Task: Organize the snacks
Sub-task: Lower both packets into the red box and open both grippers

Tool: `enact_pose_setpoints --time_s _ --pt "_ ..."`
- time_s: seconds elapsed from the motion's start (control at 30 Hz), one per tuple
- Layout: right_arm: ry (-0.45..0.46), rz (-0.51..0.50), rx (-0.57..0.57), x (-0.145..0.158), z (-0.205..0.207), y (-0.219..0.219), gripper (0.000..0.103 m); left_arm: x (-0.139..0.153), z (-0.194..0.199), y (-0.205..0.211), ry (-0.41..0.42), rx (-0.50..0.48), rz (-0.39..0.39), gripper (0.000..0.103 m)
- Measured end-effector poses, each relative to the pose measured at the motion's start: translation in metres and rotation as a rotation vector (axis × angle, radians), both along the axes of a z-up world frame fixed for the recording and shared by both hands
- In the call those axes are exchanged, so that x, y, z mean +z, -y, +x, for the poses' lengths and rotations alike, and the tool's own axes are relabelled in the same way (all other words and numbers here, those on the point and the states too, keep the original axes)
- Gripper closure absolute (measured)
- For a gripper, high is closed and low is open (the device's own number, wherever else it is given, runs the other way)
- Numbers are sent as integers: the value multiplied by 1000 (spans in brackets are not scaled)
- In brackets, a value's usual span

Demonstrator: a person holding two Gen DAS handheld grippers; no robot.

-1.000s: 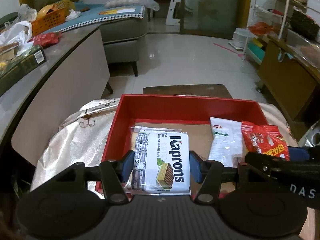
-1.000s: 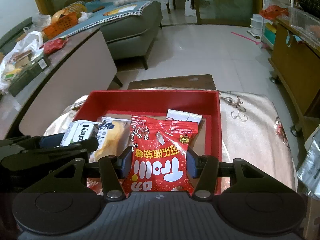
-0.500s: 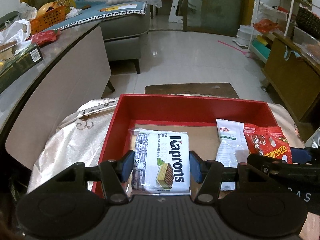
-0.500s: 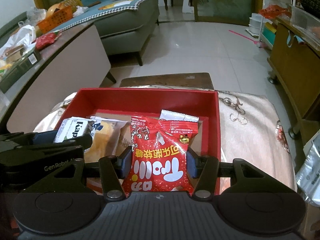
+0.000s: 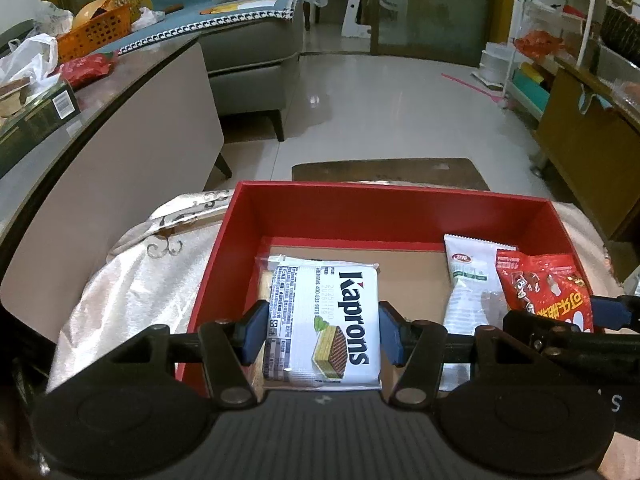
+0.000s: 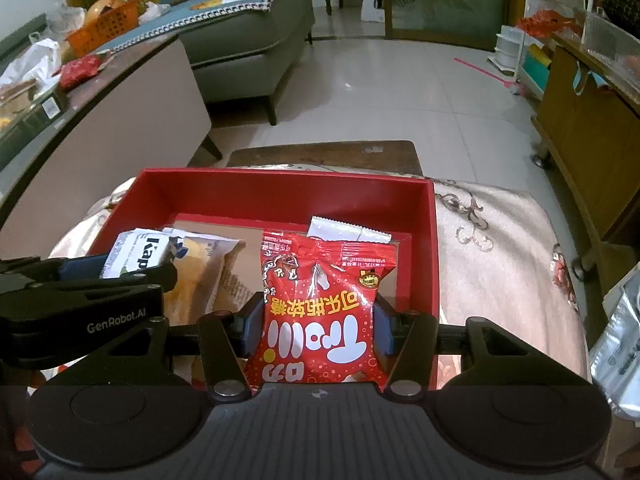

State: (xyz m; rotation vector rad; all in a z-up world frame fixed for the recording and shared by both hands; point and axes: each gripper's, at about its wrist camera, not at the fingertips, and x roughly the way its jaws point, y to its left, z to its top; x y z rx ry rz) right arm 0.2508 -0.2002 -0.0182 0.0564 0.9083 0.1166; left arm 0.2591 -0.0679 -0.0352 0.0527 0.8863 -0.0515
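My left gripper [image 5: 320, 330] is shut on a white Kaprons wafer pack [image 5: 324, 320], held over the left half of a red box [image 5: 384, 216]. In the right wrist view my right gripper [image 6: 318, 326] is shut on a red candy bag [image 6: 320, 312] over the box's right half [image 6: 424, 220]. A white sachet [image 5: 466, 284] lies inside the box beside the red bag [image 5: 548, 288]. A clear-wrapped yellow bread [image 6: 204, 276] lies on the cardboard floor under the left gripper [image 6: 80, 280], which carries the wafer pack [image 6: 138, 254].
The box sits on a cream embroidered cloth [image 6: 500, 264] over a small table. A long counter [image 5: 100, 128] with an orange basket [image 5: 94, 34] and bags runs along the left. A wooden cabinet [image 6: 584, 128] stands at right, and a silver pouch [image 6: 620, 344] lies at the cloth's right edge.
Both grippers have sunk a little toward the red box with their packs still gripped; the box looks slightly larger and lower in both views.
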Motion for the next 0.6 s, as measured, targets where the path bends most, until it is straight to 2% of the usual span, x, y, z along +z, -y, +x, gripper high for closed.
enact_pose_setpoints --time_s 0.6 --pt "-9 -27 3 -6 6 -3 39 -6 5 2 -20 -1 4 52"
